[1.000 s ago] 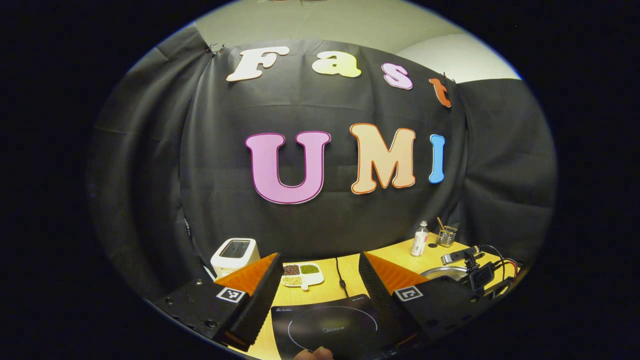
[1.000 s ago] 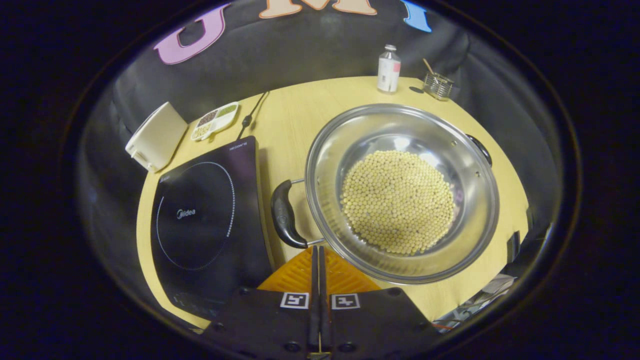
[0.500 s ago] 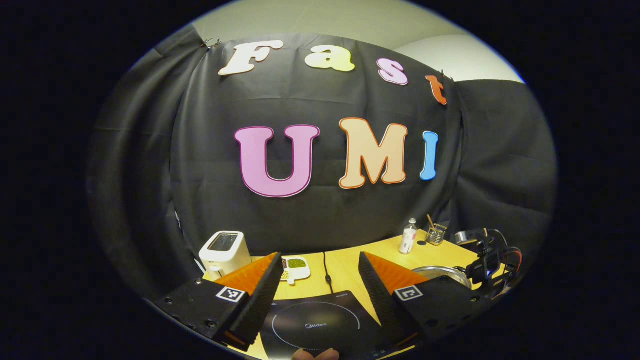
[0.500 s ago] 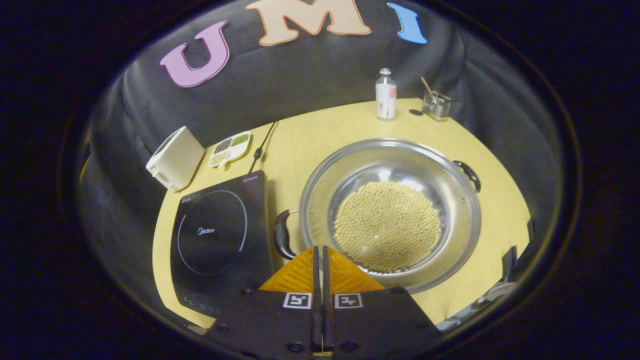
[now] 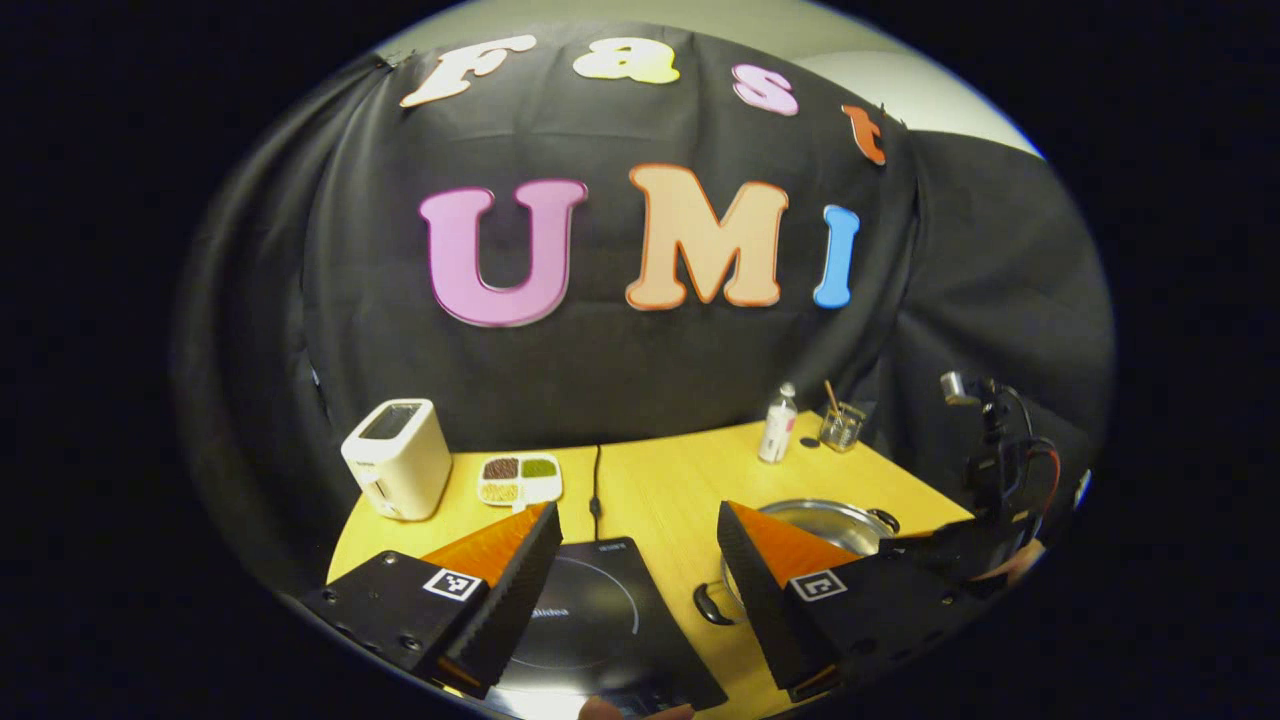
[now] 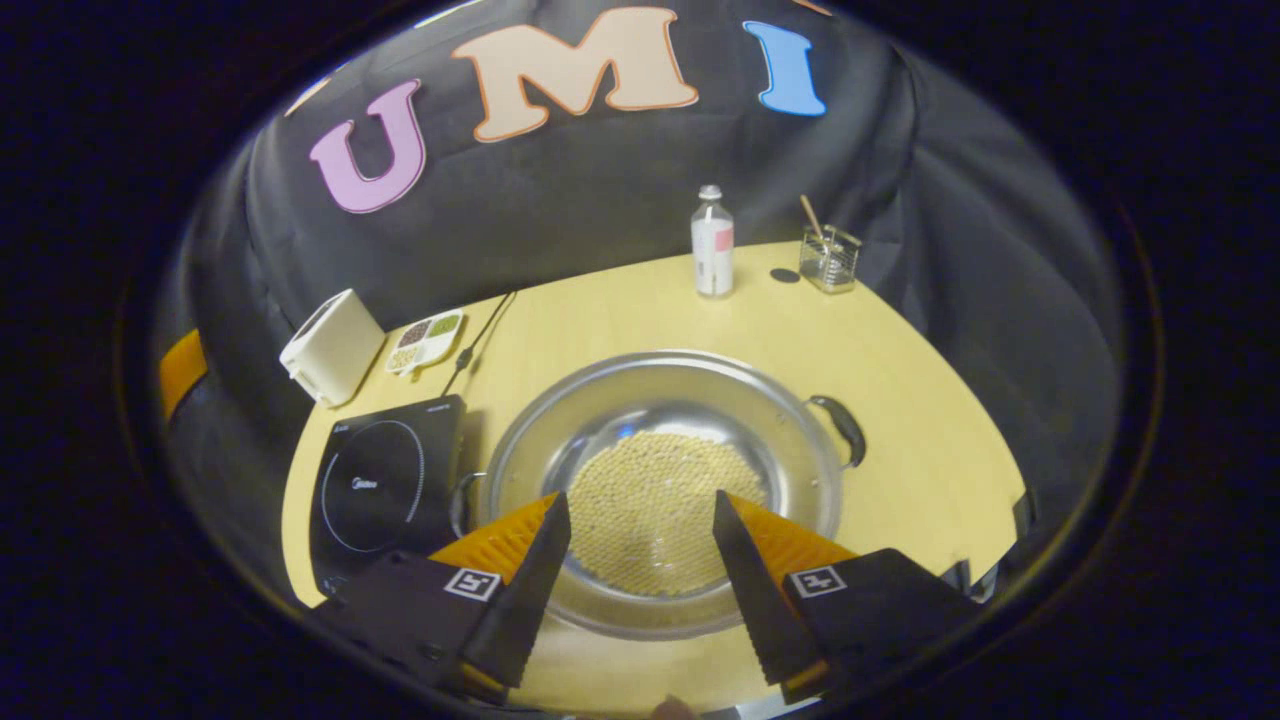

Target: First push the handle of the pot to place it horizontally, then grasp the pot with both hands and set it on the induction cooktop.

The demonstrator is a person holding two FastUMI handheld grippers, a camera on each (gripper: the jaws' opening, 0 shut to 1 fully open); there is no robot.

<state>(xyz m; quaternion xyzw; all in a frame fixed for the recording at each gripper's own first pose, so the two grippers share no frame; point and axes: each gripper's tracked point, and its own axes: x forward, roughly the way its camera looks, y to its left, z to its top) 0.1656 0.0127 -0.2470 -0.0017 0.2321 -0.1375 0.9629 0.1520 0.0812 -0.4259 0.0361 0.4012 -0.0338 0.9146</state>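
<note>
Jaws of both grippers wide open, empty. Right gripper (image 6: 640, 520) hovers over the pot (image 6: 660, 470) near rim; left gripper (image 5: 635, 535) between cooktop (image 5: 600, 620) and pot, above the desk (image 5: 660, 480).

The right gripper (image 6: 640, 560) hangs over the near rim of the pot (image 6: 660, 390), its 2 fingers spread apart with nothing between them. The pot sits on the yellow table (image 6: 900, 400) and holds a bed of pale beans (image 6: 660, 510). 1 black handle (image 6: 842, 425) sticks out on the pot's right; the other handle (image 6: 462, 495), on its left, is partly hidden, so its tilt is hard to judge. Just left of the pot lies the induction cooktop (image 6: 385, 485). Behind the pot stand a bottle (image 6: 712, 243) and a small glass holder (image 6: 830, 258).
</note>
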